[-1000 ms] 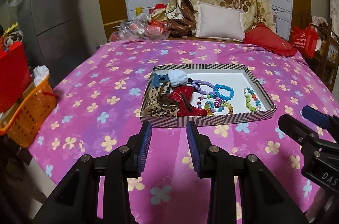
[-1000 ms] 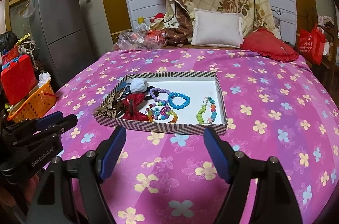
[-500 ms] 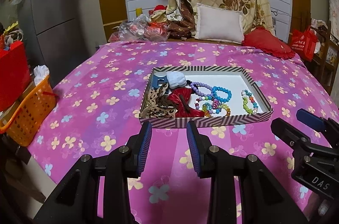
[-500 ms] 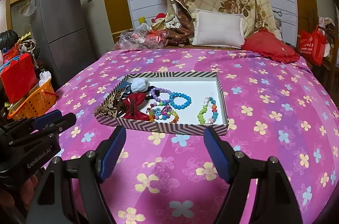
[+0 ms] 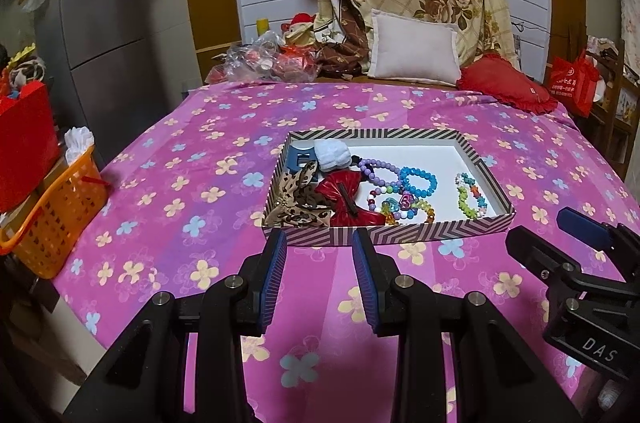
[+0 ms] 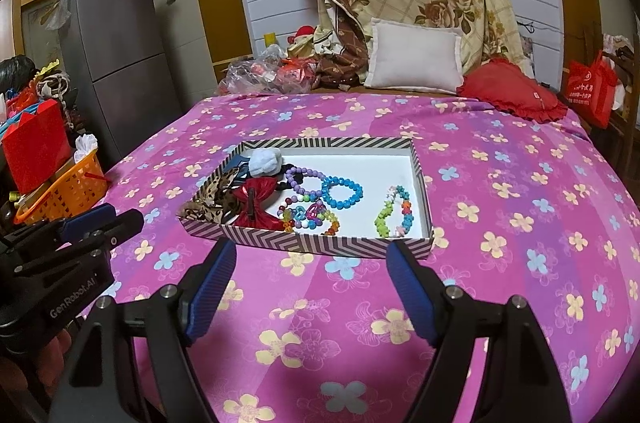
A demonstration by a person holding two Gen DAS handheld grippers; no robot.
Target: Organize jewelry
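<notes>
Pink flowered cloth [image 6: 500, 183] covers the table under both claws, and from my seat neither one holds anything. My left gripper [image 5: 320, 267] hangs just short of the tray's near wall, its blue pads a narrow gap apart with nothing between them. My right gripper [image 6: 310, 275] sits beside it with its jaws spread wide and empty, also just shy of the near wall. Ahead lies the striped tray [image 6: 332, 142], flat on the cloth, and all the jewelry is inside it. Nearest the left claw lies a leopard bow [image 5: 296, 201], touching a red bow [image 5: 346, 199]. Right of that lies a tangle of mixed beads [image 5: 400, 205], with a purple bracelet [image 5: 378, 169] and a blue bracelet [image 5: 418, 179] overlapping behind it. A green bracelet [image 5: 470, 199] lies apart near the right wall. At the far left corner sit a white scrunchie [image 5: 332, 153] and a blue clip [image 5: 300, 155]. Off the table's left edge stands an orange basket [image 5: 52, 219]. Farther back I see a grey fridge [image 6: 116, 35], a white pillow [image 6: 414, 59] and a red cushion [image 6: 512, 91].
</notes>
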